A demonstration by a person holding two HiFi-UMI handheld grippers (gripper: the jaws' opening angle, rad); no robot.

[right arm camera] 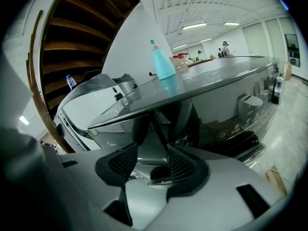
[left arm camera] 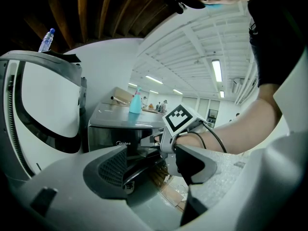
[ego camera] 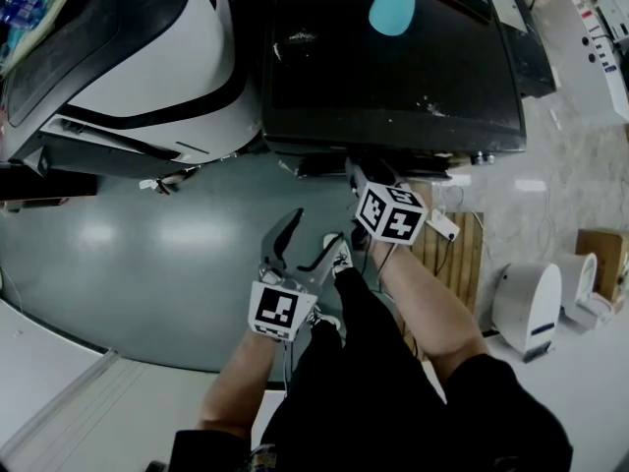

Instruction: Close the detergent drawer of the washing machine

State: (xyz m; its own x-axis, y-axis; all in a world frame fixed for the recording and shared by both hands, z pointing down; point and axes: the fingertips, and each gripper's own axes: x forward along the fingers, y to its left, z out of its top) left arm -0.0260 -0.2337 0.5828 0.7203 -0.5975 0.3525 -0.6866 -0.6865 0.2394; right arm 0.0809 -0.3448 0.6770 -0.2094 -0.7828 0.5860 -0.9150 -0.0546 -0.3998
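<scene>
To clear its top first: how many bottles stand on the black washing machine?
1: a turquoise bottle on the washing machine, toward its far side. Others may be hidden beyond the frame edge.

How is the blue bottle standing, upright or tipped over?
Upright. The blue bottle stands on its base on the washing machine's top, cap pointing up.

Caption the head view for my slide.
Right claw at the front edge of the washing machine; left claw open, farther back.
</scene>
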